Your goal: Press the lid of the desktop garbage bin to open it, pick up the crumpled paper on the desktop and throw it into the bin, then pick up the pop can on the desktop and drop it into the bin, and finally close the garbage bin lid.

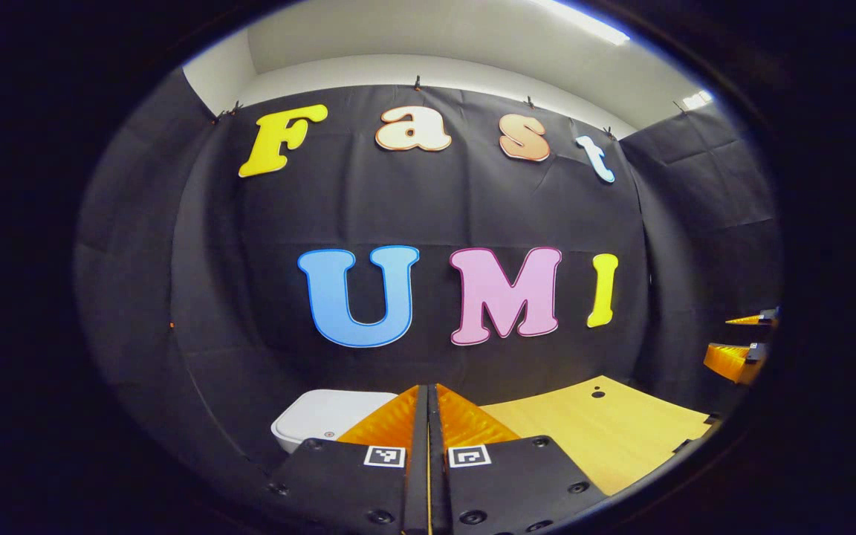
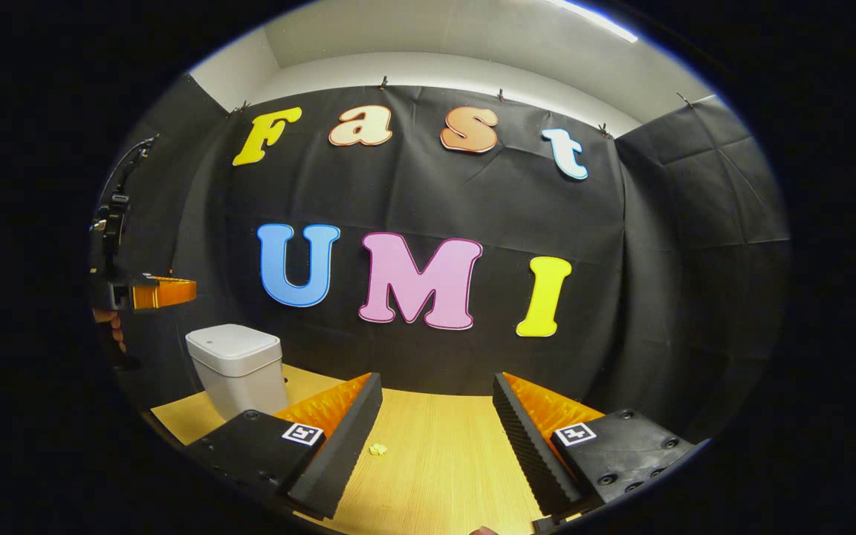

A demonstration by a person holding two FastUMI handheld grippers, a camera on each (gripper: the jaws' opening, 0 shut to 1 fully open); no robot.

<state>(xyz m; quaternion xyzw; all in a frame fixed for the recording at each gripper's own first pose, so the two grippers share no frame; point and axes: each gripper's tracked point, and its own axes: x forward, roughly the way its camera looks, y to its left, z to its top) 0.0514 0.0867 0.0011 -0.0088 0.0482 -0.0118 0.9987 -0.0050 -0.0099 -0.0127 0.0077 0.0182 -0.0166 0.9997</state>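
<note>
The small white plastic desktop bin with the flat press lid (image 2: 236, 365) stands on the pale wooden tabletop (image 2: 435, 461), ahead and to the left of your right claw (image 2: 437, 423), lid down and flush. From your left claw (image 1: 428, 416) it sits just ahead and slightly left, its lid (image 1: 328, 420) lying below the fingertips; in the right gripper view that left claw hangs above the bin and well clear of it. So the step in hand, as I judge it, is the first one: pressing the lid open, and nothing of the task is done yet.

Your left claw is closed, fingers together with nothing between them, which suits a press. Bring those joined tips down onto the lid, near the small round mark at its front edge if that is the latch, and push straight down, not at a slant, so the light bin does not skid or tip on the smooth wood. Lift straight off and let the lid spring.

Your right claw is wide open and empty over the tabletop. Just ahead of its left finger lies a tiny yellowish scrap (image 2: 377, 449); I cannot tell whether that is the crumpled paper. Keep the right claw low and parked until the lid is up.
</note>
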